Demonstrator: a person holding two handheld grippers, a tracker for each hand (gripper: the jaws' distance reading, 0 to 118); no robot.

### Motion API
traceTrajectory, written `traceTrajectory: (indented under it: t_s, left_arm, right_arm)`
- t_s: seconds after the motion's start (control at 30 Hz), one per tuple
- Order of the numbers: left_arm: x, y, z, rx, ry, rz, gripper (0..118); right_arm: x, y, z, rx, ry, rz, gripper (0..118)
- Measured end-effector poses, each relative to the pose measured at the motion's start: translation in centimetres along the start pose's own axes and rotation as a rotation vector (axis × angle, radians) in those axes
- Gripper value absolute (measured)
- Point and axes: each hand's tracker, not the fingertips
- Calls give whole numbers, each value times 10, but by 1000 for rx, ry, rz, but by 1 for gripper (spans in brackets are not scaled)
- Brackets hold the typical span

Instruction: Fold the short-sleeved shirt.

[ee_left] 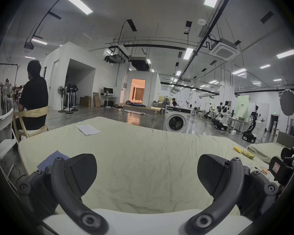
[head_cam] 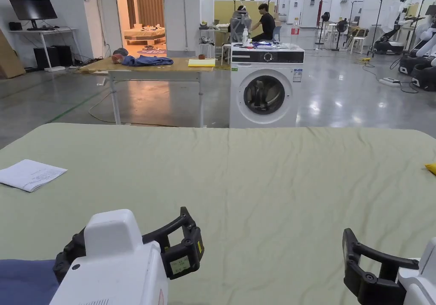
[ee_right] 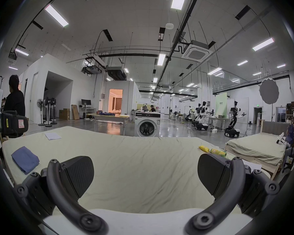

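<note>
A blue short-sleeved shirt (ee_right: pixel 25 159) lies folded into a small rectangle near the left edge of the pale green bed (head_cam: pixel 264 182); its corner shows in the head view (head_cam: pixel 21 280) and behind my left jaw (ee_left: pixel 53 159). My left gripper (ee_left: pixel 147 172) hovers low over the sheet just right of the shirt, jaws wide apart with nothing between them (head_cam: pixel 127 227). My right gripper (ee_right: pixel 145 172) hangs over the bare sheet farther right (head_cam: pixel 362 267), jaws also spread and holding nothing. Each gripper shows at the edge of the other's view, the right gripper (ee_left: pixel 282 165) and the left gripper (ee_right: pixel 12 123).
A white sheet of paper (head_cam: pixel 30 174) lies on the bed's far left. Yellow snack packets (ee_right: pixel 212 150) sit near its right edge. Beyond the bed stand a washing machine (head_cam: pixel 266 89) and a wooden table (head_cam: pixel 149 69). A person sits on a chair (ee_left: pixel 32 96) to the left.
</note>
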Motion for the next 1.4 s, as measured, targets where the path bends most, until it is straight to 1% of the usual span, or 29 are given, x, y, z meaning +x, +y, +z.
traceTrajectory:
  t_s: [0.07, 0.13, 0.23, 0.27, 0.37, 0.57, 0.6, 0.63, 0.7, 0.77, 0.9, 0.97, 1.03, 1.13, 1.2, 1.23, 1.27, 1.33, 1.4]
  left_arm:
    - [2, 1, -1, -8, 45, -18, 107]
    - [5, 1, -1, 6, 84, -78, 107]
    - [2, 2, -2, -18, 36, -55, 107]
    - [1, 3, -3, -32, 39, -25, 107]
    - [-2, 2, -5, -38, 41, 1, 107]
    - [-3, 4, -5, -30, 44, -9, 107]
    - [-4, 5, -5, -47, 35, -11, 107]
    - [-4, 6, -7, -99, 16, -18, 107]
    - [-8, 7, -11, -117, -61, 56, 107]
    - [-10, 4, -19, -151, -75, 121, 107]
    - [-5, -2, -34, -345, -44, 269, 107]
    - [-3, -4, -46, -470, -59, 352, 107]
    - [-1, -11, -61, -541, -110, 384, 107]
    - [3, -28, -103, -556, -250, 392, 107]
    - [16, -49, -142, -562, -320, 346, 107]
    - [26, -64, -166, -602, -300, 326, 107]
    - [37, -83, -194, -660, -256, 284, 107]
    - [54, -128, -229, -718, -170, 277, 107]
    - [61, -177, -255, -753, -82, 229, 107]
  right_arm:
    - [1, -1, -1, -9, 2, 2, 118]
    - [0, -1, -2, -10, 3, 6, 118]
    - [-1, 0, -2, -9, 6, 9, 118]
    - [-1, 0, -2, -10, 8, 8, 118]
    - [-2, 0, -3, -12, 12, 2, 118]
    - [-2, -1, -5, -12, 16, 3, 118]
    - [-2, -1, -5, -12, 16, 1, 118]
    - [-2, -2, -5, -13, 16, -5, 118]
    - [-2, -3, -6, -16, 19, -16, 118]
    - [-1, -7, -8, -22, 23, -22, 118]
    - [1, -19, -14, -47, 24, -33, 118]
    - [4, -28, -22, -70, 26, -44, 118]
    - [8, -37, -34, -97, 27, -46, 118]
    - [14, -51, -74, -188, 25, -43, 118]
    - [14, -70, -121, -313, 26, 15, 118]
    - [15, -86, -148, -385, 11, 50, 118]
    - [14, -105, -174, -465, -9, 68, 118]
    - [12, -143, -216, -594, -59, 27, 118]
    - [12, -191, -245, -749, -71, -16, 118]
